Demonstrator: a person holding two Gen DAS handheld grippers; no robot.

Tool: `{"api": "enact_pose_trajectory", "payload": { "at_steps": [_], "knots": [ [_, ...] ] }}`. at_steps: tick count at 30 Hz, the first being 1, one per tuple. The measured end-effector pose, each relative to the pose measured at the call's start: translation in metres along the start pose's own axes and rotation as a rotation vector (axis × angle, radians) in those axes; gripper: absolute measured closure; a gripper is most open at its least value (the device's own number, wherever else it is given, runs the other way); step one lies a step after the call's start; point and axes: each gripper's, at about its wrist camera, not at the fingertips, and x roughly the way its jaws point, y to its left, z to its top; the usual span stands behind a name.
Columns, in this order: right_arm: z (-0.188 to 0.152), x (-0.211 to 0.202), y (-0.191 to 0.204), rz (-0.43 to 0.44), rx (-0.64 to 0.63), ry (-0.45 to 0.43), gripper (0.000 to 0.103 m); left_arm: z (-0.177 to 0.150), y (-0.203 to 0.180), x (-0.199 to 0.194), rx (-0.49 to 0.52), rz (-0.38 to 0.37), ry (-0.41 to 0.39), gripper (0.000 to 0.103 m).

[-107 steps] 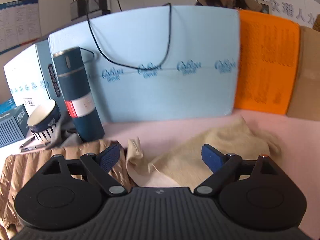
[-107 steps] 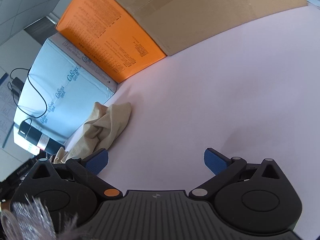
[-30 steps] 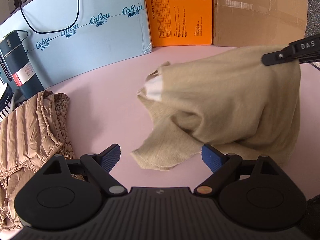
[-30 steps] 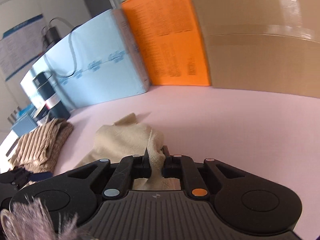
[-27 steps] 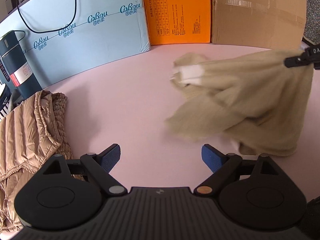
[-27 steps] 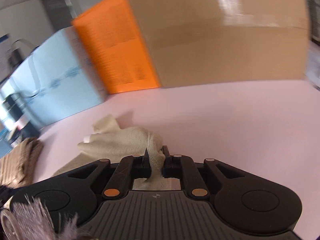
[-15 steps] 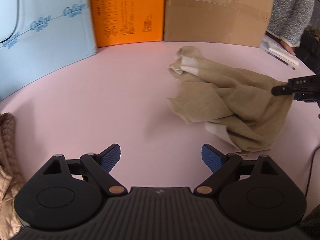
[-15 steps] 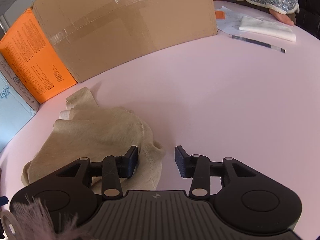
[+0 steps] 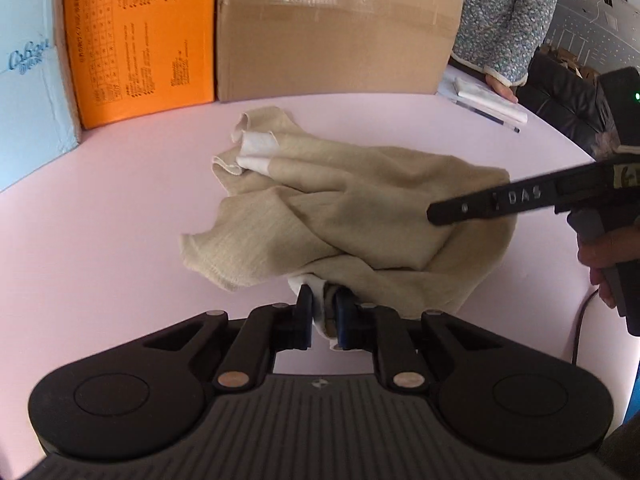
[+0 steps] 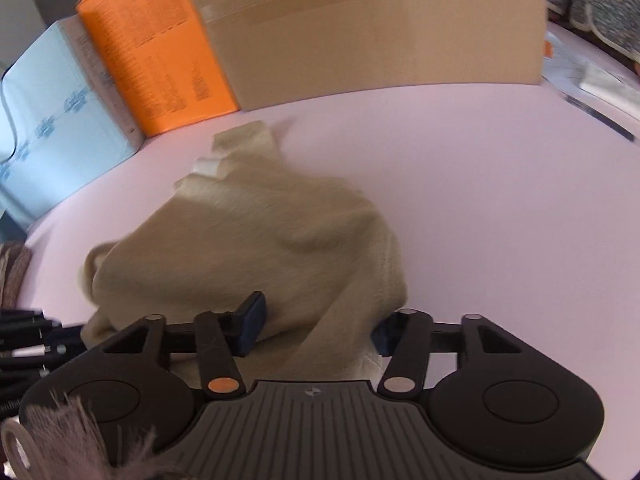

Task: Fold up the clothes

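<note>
A beige knit garment [image 9: 344,208] lies crumpled on the pink table [image 9: 100,220]. My left gripper [image 9: 323,316] is shut on its near edge, where white lining shows. My right gripper [image 10: 316,326] is open, its jaws either side of a beige fold of the same garment [image 10: 256,236]. In the left wrist view the right gripper's black fingers [image 9: 500,200] reach in from the right over the garment.
An orange box [image 9: 136,40], a cardboard box [image 9: 336,28] and a light blue box [image 9: 28,88] stand along the table's far edge. A seated person [image 9: 508,16] with paper and a pen [image 9: 492,118] is at the far right. Brown quilted clothing [image 10: 12,276] lies at the left.
My left gripper has closed on the garment's near edge. My right gripper has let go of the garment, opened wider and now straddles a fold. The garment has settled onto the table.
</note>
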Motion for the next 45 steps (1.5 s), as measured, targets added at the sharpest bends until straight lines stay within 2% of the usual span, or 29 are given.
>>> {"api": "enact_pose_trajectory", "payload": {
  "at_steps": [1,2,3,8,10,12,13,15,17,19,21,22,23,25,30,32,34,36,38,40,42,45],
  "knots": [
    [0.001,0.001,0.008,0.041,-0.025,0.015,0.06,-0.001,0.006,-0.008,-0.009,0.022,-0.016,0.094],
    [0.001,0.002,0.015,0.085,-0.041,0.029,0.068,-0.002,0.013,-0.017,-0.027,0.051,-0.031,0.094],
    [0.002,0.003,0.021,0.131,-0.045,0.042,0.07,-0.002,0.021,-0.027,-0.048,0.081,-0.048,0.094],
    [-0.005,-0.004,0.065,0.366,-0.137,0.09,0.071,-0.01,0.058,-0.087,-0.149,0.192,-0.104,0.094],
    [-0.007,-0.008,0.08,0.423,-0.204,0.114,0.071,-0.017,0.065,-0.107,-0.155,0.203,-0.096,0.094],
    [-0.007,-0.011,0.085,0.444,-0.231,0.13,0.071,-0.027,0.068,-0.119,-0.134,0.183,-0.054,0.093],
    [-0.008,-0.012,0.086,0.441,-0.234,0.132,0.071,-0.033,0.07,-0.124,-0.123,0.168,-0.026,0.093],
    [-0.009,-0.011,0.076,0.361,-0.215,0.128,0.071,-0.045,0.069,-0.127,-0.111,0.158,0.02,0.092],
    [-0.007,-0.01,0.063,0.274,-0.184,0.116,0.071,-0.057,0.068,-0.13,-0.101,0.151,0.064,0.082],
    [-0.004,-0.01,0.049,0.191,-0.151,0.101,0.071,-0.063,0.069,-0.13,-0.107,0.169,0.076,0.055],
    [0.001,-0.013,0.038,0.151,-0.109,0.067,0.07,-0.064,0.072,-0.133,-0.12,0.194,0.047,0.043],
    [0.004,-0.015,0.034,0.153,-0.085,0.049,0.066,-0.062,0.074,-0.134,-0.131,0.206,0.027,0.042],
    [0.006,-0.016,0.032,0.17,-0.064,0.033,0.057,-0.058,0.077,-0.133,-0.141,0.212,0.01,0.042],
    [0.011,-0.014,0.034,0.196,-0.057,0.009,0.051,-0.046,0.086,-0.127,-0.16,0.227,-0.025,0.04],
    [0.036,0.008,0.059,0.198,-0.203,-0.028,0.05,0.0,0.102,-0.101,-0.137,0.3,-0.06,0.036],
    [0.053,0.022,0.065,0.201,-0.284,-0.051,0.047,0.02,0.112,-0.088,-0.095,0.34,-0.053,0.036],
    [0.071,0.039,0.069,0.209,-0.373,-0.077,0.047,0.037,0.125,-0.074,-0.053,0.369,-0.036,0.03],
    [0.089,0.06,0.066,0.237,-0.416,-0.082,0.047,0.047,0.135,-0.062,-0.03,0.382,-0.03,0.029],
    [0.106,0.08,0.06,0.269,-0.431,-0.08,0.047,0.049,0.142,-0.051,-0.037,0.38,-0.019,0.028],
    [0.119,0.097,0.046,0.291,-0.386,-0.064,0.047,0.049,0.149,-0.039,-0.049,0.376,-0.002,0.028],
    [0.124,0.113,0.035,0.335,-0.34,-0.05,0.047,0.045,0.152,-0.03,-0.056,0.369,0.02,0.028],
    [0.123,0.137,0.034,0.37,-0.363,0.013,0.047,0.036,0.155,-0.013,-0.043,0.359,0.069,0.028]
  ]
}}
